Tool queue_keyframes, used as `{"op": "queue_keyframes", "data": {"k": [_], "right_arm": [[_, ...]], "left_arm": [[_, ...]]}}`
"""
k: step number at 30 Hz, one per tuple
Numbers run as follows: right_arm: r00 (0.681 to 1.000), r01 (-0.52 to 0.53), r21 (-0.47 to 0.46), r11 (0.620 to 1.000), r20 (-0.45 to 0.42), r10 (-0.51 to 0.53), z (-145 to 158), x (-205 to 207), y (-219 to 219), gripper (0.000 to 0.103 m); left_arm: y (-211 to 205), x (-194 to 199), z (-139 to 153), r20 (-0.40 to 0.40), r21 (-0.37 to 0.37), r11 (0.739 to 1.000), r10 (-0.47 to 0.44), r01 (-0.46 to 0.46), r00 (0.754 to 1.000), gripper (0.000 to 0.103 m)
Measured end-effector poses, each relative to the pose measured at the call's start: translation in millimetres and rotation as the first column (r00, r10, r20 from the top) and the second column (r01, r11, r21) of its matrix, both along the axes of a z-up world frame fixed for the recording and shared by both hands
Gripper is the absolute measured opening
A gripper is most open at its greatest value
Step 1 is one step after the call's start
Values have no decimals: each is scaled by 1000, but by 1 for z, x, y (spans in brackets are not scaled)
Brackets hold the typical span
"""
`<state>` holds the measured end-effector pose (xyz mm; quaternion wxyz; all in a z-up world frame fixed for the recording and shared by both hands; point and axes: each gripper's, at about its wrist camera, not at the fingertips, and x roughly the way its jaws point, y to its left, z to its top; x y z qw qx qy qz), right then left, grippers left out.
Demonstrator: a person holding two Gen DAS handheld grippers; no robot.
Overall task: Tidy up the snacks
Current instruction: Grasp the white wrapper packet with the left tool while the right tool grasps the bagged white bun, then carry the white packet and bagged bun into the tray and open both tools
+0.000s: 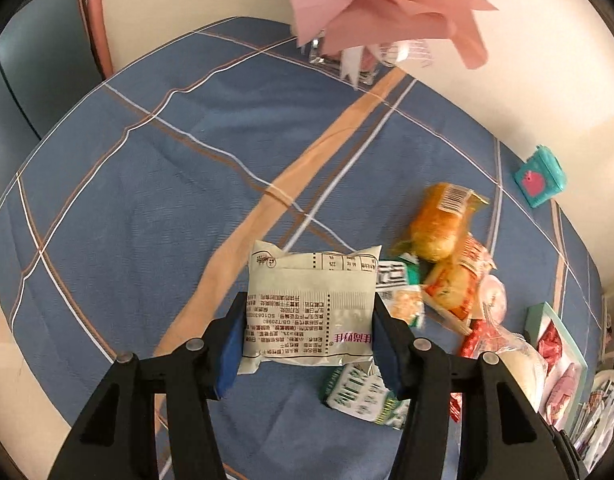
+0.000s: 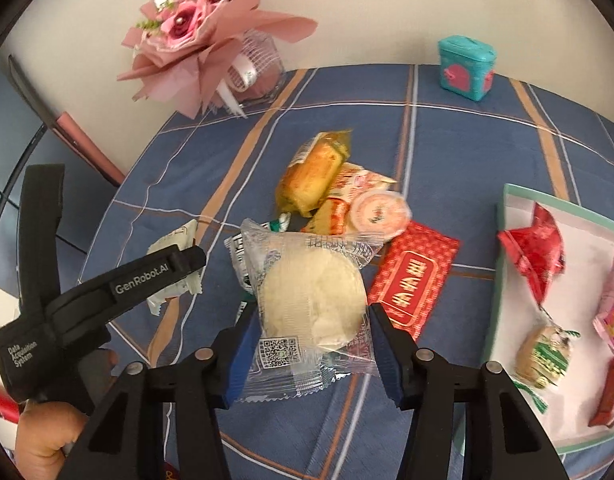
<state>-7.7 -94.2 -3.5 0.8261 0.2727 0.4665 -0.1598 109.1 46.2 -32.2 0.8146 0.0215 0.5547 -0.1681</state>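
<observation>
The right gripper (image 2: 309, 354), clamped on a clear-wrapped pale round bun (image 2: 313, 300), hangs just left of the mint-rimmed white tray (image 2: 503, 264), nearer it than the left gripper (image 1: 309, 344), which pinches a white printed snack packet (image 1: 311, 308) above the blue plaid cloth (image 1: 167, 200).

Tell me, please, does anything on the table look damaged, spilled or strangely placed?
Nothing looks torn or spilled. The loose snacks lie in an untidy overlapping heap on the blue cloth, while only a few are in the white tray. That is the sorting not yet finished, not a fault.
</observation>
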Motion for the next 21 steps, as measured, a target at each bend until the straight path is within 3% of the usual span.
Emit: {"op": "queue_keyframes", "data": {"k": [12, 21], "right_arm": [[993, 114, -2, 994, -20, -114, 6, -46, -46, 57], [970, 240, -9, 971, -31, -240, 9, -97, -94, 57]], "left_arm": [[-54, -31, 10, 32, 2, 995, -103, 103, 994, 58], [-103, -72, 22, 72, 15, 974, -228, 227, 971, 58]]}}
